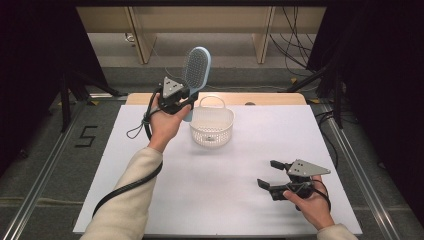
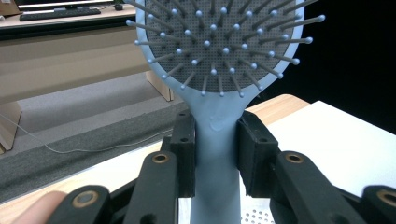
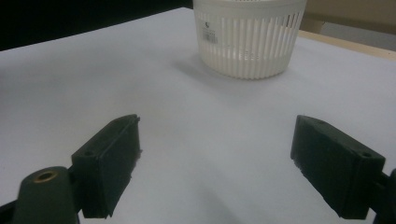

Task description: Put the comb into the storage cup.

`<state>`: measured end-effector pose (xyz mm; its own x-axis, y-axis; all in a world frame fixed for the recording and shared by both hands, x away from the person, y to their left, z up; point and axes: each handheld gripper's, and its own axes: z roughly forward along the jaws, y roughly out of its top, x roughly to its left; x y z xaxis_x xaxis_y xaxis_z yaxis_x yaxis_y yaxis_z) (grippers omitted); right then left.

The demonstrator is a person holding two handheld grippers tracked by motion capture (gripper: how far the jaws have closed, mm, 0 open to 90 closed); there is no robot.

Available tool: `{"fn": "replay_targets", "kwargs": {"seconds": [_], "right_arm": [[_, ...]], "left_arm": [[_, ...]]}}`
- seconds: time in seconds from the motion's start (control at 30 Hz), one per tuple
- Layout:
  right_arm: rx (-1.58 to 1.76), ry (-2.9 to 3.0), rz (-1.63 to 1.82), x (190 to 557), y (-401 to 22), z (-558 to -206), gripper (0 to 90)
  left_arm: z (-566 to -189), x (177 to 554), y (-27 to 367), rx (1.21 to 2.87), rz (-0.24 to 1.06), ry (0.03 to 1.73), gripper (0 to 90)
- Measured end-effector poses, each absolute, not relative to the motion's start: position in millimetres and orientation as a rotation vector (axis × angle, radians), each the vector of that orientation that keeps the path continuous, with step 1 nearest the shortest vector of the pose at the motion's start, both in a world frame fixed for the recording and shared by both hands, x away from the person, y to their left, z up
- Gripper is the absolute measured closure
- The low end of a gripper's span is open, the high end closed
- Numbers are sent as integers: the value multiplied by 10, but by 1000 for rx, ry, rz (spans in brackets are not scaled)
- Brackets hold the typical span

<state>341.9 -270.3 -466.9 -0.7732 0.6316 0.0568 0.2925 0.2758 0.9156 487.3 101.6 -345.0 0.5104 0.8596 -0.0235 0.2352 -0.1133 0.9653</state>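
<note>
The white-topped counter carries a white slotted plastic basket. Just left of and above it, the left tongs clamp the handle of a pale blue paddle hairbrush, upright. Likely next: lower it handle-first into the basket. The right tongs rest wide open, empty.

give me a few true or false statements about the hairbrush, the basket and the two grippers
1. The left gripper is clamped on the handle of a light blue hairbrush. True.
2. The hairbrush lies inside the white basket. False: it is held up in the air beside the basket.
3. The right gripper holds the basket's handle. False: its jaws are open and hold nothing, low over the white table.
4. The basket stands upright on the table. True.
</note>
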Motion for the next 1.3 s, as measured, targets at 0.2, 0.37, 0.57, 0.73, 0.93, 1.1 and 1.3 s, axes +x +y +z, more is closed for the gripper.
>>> {"fn": "replay_targets", "kwargs": {"seconds": [0.2, 0.37, 0.57, 0.73, 0.93, 1.1, 1.3], "right_arm": [[842, 2233, 1498, 3420, -2703, -4670, 164], [842, 2231, 1500, 3419, -2702, -4670, 164], [844, 2231, 1499, 3418, -2703, -4669, 164], [845, 2232, 1498, 3417, -2704, -4668, 164], [844, 2231, 1499, 3418, -2705, -4668, 164], [841, 2230, 1500, 3418, -2707, -4668, 164], [840, 2229, 1500, 3418, -2708, -4666, 164]], "left_arm": [[-3446, 4878, 1006, 1640, 698, 947, 700], [-3448, 4880, 997, 1642, 696, 945, 699], [-3440, 4878, 979, 1643, 696, 942, 699], [-3436, 4880, 970, 1643, 696, 940, 700], [-3427, 4883, 963, 1643, 695, 936, 699], [-3422, 4881, 953, 1641, 693, 935, 699], [-3426, 4883, 942, 1643, 693, 935, 700]]}}
